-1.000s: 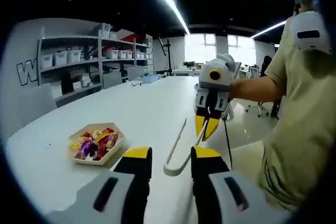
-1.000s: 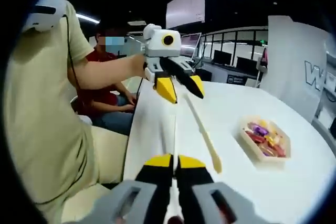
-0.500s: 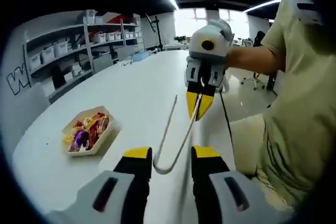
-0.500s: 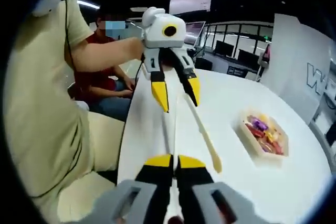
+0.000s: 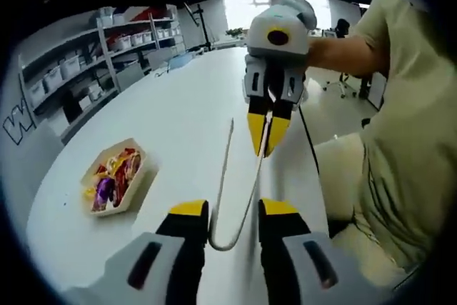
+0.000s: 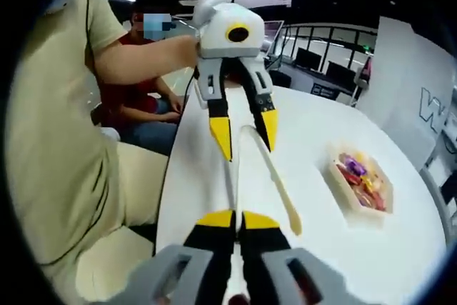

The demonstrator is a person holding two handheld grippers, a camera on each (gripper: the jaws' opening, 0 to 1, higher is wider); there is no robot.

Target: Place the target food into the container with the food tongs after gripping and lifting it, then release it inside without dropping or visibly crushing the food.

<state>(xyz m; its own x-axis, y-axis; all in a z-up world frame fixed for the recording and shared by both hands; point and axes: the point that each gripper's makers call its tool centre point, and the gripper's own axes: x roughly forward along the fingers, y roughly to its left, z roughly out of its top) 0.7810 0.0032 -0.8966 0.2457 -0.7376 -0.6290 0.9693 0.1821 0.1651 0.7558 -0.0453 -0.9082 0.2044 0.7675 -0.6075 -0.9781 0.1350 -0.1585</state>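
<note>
White food tongs (image 5: 247,198) hang over the white table (image 5: 178,105). Their bend sits between the jaws of my open left gripper (image 5: 233,208). My right gripper (image 5: 264,137) comes in from above, shut on the end of one tong arm, and the other arm points freely away. In the right gripper view, my right gripper (image 6: 235,218) is shut on that arm. The free arm of the tongs (image 6: 273,176) runs toward the open left gripper (image 6: 245,136). A hexagonal tray (image 5: 140,164) of wrapped sweets (image 5: 113,180) lies on the table to the left; the tray (image 6: 341,198) shows on the right in the other view.
The person holding the grippers wears a beige shirt (image 5: 407,141) and stands at the table's edge. Another person in red (image 6: 143,108) sits beyond the table. Shelves with boxes (image 5: 86,69) line the far wall. The table curves away around the tray.
The two grippers have drawn closer together, and both views have tilted down toward the table. In the right gripper view, the left gripper's jaws now spread on either side of the tongs' bend.
</note>
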